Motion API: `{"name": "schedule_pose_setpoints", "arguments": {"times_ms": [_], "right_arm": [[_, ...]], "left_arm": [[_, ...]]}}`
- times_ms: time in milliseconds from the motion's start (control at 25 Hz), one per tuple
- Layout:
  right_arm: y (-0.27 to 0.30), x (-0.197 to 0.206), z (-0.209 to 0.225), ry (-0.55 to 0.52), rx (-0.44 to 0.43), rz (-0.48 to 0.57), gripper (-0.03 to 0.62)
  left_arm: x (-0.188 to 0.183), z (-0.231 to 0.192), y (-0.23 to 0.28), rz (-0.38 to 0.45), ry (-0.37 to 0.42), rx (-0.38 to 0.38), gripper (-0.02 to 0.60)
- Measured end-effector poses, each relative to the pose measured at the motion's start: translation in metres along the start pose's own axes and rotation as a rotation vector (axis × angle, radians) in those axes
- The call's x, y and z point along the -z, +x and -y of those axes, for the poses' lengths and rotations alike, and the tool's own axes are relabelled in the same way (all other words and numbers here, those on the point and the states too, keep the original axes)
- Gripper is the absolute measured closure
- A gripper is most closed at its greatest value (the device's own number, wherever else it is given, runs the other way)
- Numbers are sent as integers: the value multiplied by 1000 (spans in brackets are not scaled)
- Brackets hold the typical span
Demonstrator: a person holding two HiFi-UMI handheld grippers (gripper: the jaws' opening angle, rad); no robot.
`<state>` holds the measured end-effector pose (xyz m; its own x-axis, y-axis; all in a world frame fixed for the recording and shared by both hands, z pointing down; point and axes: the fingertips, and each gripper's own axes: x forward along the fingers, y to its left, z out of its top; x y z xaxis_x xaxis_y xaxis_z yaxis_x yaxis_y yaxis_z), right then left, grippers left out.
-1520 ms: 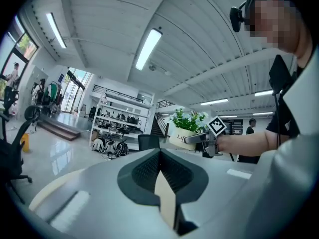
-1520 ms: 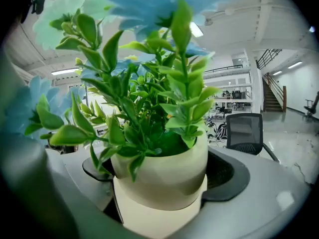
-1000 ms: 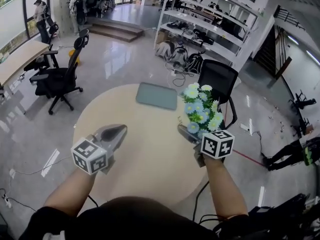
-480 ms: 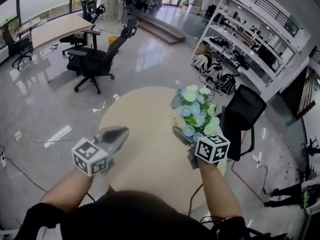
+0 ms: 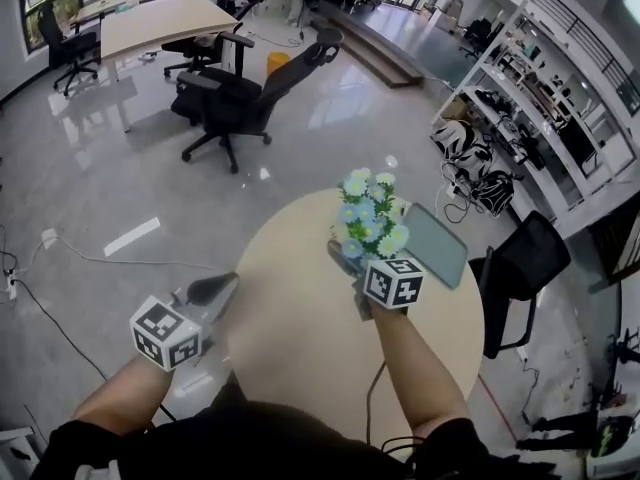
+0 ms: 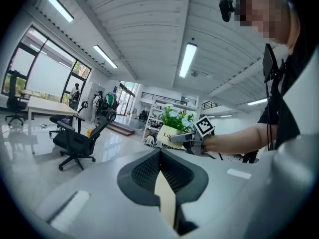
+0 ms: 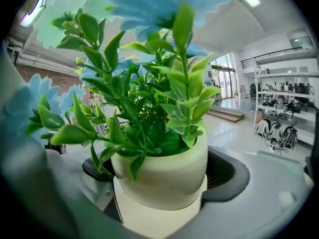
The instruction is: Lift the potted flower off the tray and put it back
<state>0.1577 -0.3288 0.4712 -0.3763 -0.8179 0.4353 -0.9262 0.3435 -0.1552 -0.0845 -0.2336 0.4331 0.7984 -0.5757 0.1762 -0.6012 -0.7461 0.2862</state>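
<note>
The potted flower [image 5: 368, 213] has blue and white blooms, green leaves and a cream pot [image 7: 162, 176]. My right gripper [image 5: 345, 258] is shut on that pot, whose sides sit between the dark pads [image 7: 227, 176]. It holds the pot above the round beige table [image 5: 300, 348], just left of the grey-green tray [image 5: 437, 245]. The tray has nothing on it. My left gripper [image 5: 213, 289] hangs at the table's left edge, jaws together and holding nothing. From the left gripper view its tips [image 6: 159, 156] meet, and the flower [image 6: 175, 119] shows beyond in the right gripper [image 6: 182, 137].
A black office chair [image 5: 245, 103] stands on the shiny floor beyond the table, and another black chair [image 5: 520, 268] is close to the table's right side. A desk [image 5: 165, 18] is at the back left, shelving [image 5: 540, 78] at the back right. Cables lie on the floor.
The head view has swung round the table. The right gripper has carried the flower from the table's edge to beside the tray. The left gripper has drifted to the table's left edge.
</note>
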Motion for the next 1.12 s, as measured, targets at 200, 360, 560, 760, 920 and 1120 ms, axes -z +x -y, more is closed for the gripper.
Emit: {"name": "schedule_pose_setpoints", "arguments": {"times_ms": [200,360,560,760,920,1120], "right_arm": [[97,31,20,-4,15,-64,58],[154,58,39,-4,37,-118,59],[210,91,57,11,70,-171,59],[249,116,73,29,93,-202,59],[271,131,85,27,123,-221,59],[283,155,88,-46,157,-242,62]], "left_arm": [[22,-58,4,-33,-30,-39,583],[34,-91,11,-51,-51,-51,583],[56,-128,15,-85,-81,-58,583],[69,-155,15,-107,-103,-87,583],[75,-171,12,-112,-119,-112,583],[82,-187,11,-123,-144,-130,583]]}}
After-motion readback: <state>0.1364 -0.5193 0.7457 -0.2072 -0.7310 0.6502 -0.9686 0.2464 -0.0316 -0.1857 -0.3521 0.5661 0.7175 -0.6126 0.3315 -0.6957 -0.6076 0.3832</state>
